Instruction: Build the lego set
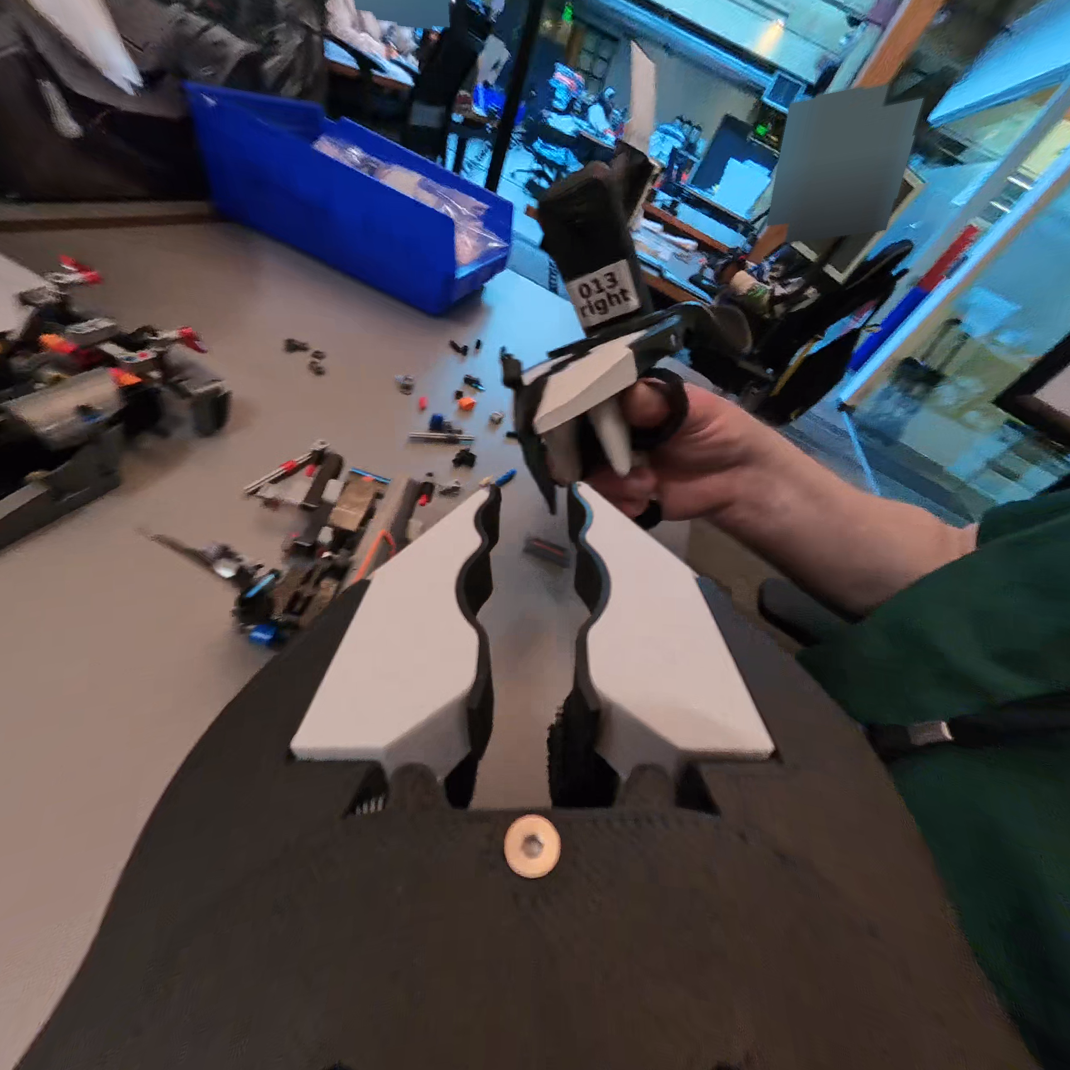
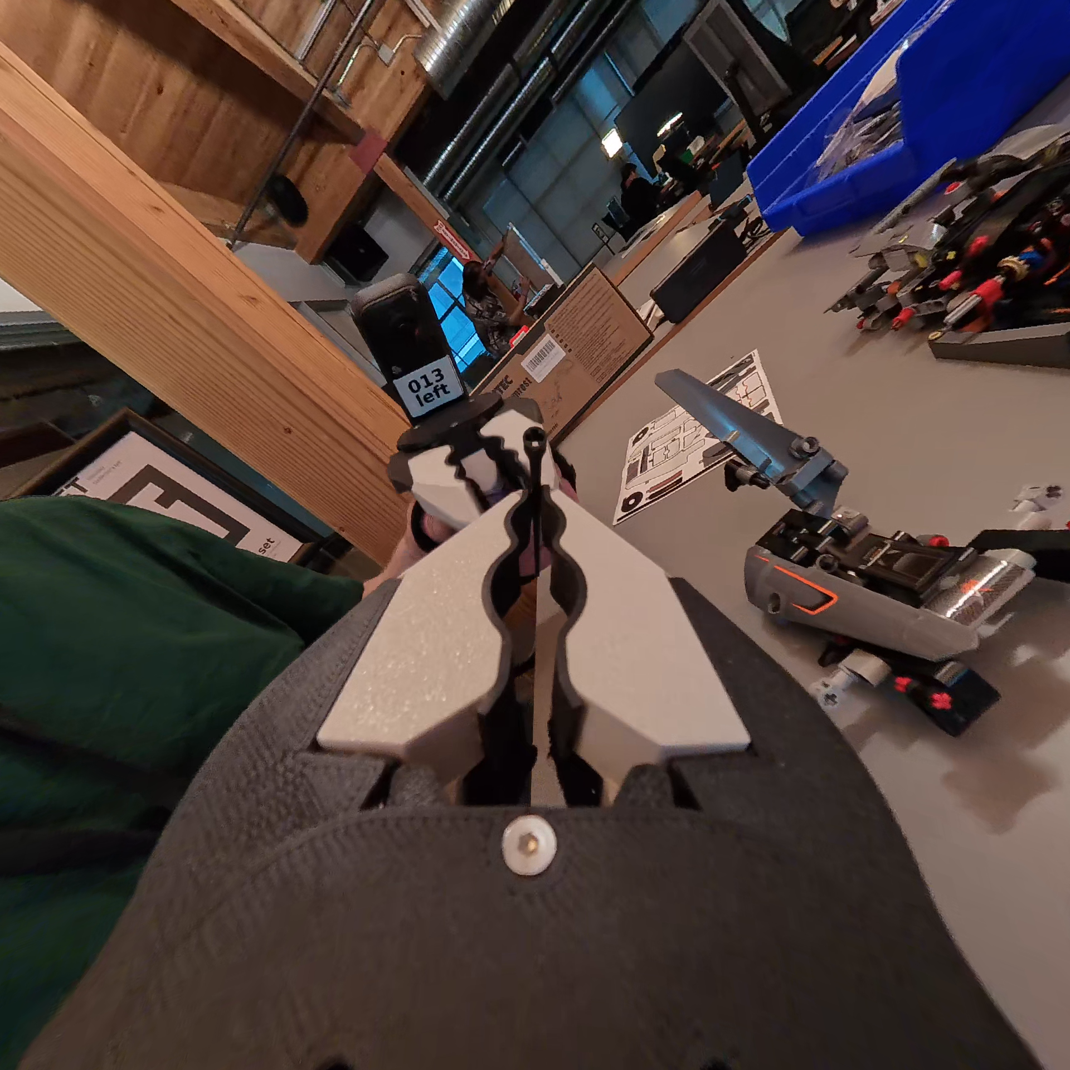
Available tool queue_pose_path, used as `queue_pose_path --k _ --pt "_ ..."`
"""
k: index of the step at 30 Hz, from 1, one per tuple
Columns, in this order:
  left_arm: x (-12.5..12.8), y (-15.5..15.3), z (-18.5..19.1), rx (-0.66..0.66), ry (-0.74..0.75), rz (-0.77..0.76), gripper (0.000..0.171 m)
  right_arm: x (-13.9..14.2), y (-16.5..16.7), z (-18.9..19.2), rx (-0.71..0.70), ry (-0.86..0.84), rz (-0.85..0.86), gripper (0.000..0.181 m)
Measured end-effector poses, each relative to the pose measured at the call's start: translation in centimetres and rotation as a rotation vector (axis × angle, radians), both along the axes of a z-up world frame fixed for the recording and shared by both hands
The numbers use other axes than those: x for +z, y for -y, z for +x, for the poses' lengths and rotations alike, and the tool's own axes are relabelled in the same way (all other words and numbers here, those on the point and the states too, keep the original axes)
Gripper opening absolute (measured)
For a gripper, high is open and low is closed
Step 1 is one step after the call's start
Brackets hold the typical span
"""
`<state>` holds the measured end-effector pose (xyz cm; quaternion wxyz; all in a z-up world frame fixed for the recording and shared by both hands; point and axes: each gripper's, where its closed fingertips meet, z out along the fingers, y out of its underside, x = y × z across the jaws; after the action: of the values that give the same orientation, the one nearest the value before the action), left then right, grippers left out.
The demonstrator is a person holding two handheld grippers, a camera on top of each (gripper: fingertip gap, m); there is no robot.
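The right tongs (image 2: 535, 509) are pinched on a thin black rod (image 2: 534, 463), lifted off the table (image 2: 868, 417), probably to be passed or lined up with the left tongs (image 1: 532, 492), which stand open and empty. Lego assemblies (image 2: 880, 585) and loose pieces (image 1: 446, 405) lie below. Each tool carries a white label; a printed sticker sheet (image 2: 683, 446) lies flat.

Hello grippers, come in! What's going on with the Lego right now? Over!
Left gripper open, empty. Right gripper shut on thin black piece, lifted off the table. Lego model waiting on table. Nothing blocking.
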<state>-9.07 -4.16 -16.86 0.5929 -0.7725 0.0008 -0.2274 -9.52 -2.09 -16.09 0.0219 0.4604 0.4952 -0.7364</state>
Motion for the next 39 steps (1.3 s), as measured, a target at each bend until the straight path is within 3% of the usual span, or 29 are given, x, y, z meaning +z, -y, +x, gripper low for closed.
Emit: queue_pose_path --k 4,7,16,19,22,25,28,32,34,39 --pt "-0.7 -1.2 2.0 -0.057 0.014 -0.021 0.022 0.5 0.3 0.0 0.017 -0.011 -0.011 0.0" --pt "-0.3 -1.7 1.7 -0.038 0.061 0.018 0.003 0.9 0.4 0.0 0.03 -0.019 -0.036 0.0" --pt "0.1 -2.0 1.2 -0.046 0.153 0.032 0.0 1.4 0.2 -0.3 0.001 -0.049 -0.019 0.007" --pt "0.5 -2.0 1.2 -0.064 0.206 0.034 0.0 1.4 0.0 -0.3 -0.039 -0.083 0.042 0.013" --pt "0.2 -2.2 1.0 -0.056 0.237 0.011 0.0 1.2 -0.4 -0.3 -0.143 -0.126 0.219 0.018" --pt "-0.4 -2.4 0.6 -0.008 0.167 -0.009 0.0 0.6 -0.6 -0.5 -0.256 -0.125 0.472 0.029" --pt "-0.7 -2.8 0.5 0.052 0.044 -0.02 0.0 0.2 0.0 -0.6 -0.292 -0.076 0.555 0.03" --pt "-0.9 -3.2 0.6 0.111 -0.103 -0.031 0.0 0.5 0.6 -0.8 -0.311 -0.084 0.525 0.024" --pt "-0.9 -3.2 1.0 0.106 -0.131 -0.03 0.0 0.3 0.7 -0.8 -0.305 -0.08 0.511 0.013" --pt "-0.7 -3.0 1.1 0.102 -0.139 -0.005 0.0 0.5 0.9 -0.8 -0.28 -0.085 0.468 0.012"
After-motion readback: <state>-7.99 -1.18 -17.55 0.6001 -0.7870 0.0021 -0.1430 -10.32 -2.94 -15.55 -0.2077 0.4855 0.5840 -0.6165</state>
